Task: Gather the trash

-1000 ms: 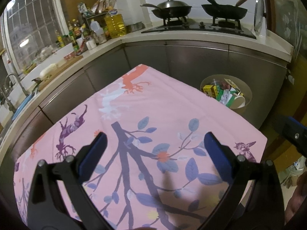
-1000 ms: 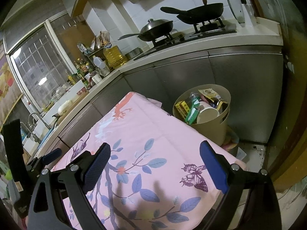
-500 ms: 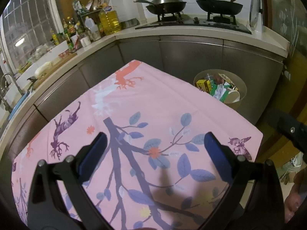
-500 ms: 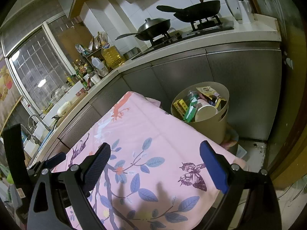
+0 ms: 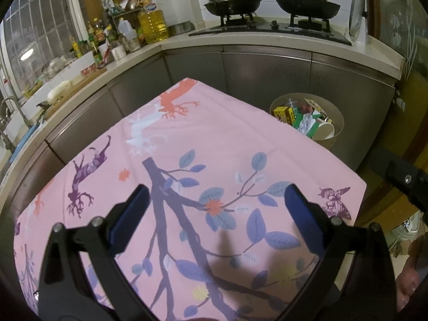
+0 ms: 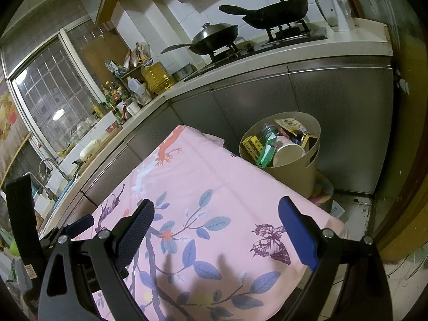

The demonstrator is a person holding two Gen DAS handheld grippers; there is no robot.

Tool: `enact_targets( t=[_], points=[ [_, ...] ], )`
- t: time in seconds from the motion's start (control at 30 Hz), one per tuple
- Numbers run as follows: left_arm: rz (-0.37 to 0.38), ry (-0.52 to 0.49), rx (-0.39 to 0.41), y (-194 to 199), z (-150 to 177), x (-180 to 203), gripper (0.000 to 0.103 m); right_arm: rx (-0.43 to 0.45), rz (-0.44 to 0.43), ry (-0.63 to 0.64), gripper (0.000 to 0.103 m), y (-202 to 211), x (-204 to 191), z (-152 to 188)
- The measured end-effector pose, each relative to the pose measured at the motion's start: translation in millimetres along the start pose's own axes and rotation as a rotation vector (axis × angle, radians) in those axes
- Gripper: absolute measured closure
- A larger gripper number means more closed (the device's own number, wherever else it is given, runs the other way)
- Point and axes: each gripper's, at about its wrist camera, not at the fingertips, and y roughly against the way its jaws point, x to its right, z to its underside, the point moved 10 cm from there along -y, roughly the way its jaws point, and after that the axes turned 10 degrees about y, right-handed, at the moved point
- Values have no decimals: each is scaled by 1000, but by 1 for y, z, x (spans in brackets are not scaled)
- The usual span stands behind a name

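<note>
Pink floral tablecloth fills both frames. My left gripper and right gripper both spread wide, holding nothing. Beige bin, upper right, beyond the cloth's edge, holds trash.

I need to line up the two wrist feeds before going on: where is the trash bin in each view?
Left wrist: the trash bin sits right of centre, just past the far right edge of the pink tablecloth, partly hidden by it.
Right wrist: the trash bin stands right of centre on the floor, its beige wall fully visible.
Shared landmark: the lidded wok on the stove.
</note>
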Motion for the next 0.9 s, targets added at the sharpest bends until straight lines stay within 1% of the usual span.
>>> enact_targets(
  t=[0.47,0.9],
  points=[
    [13,7,-25,-4,7,-1,6,-6,-2,0,13,-1,-4,8],
    [20,5,-41,-7,12,0,6,-7,-3,0,13,-2,-3,6]
  ],
)
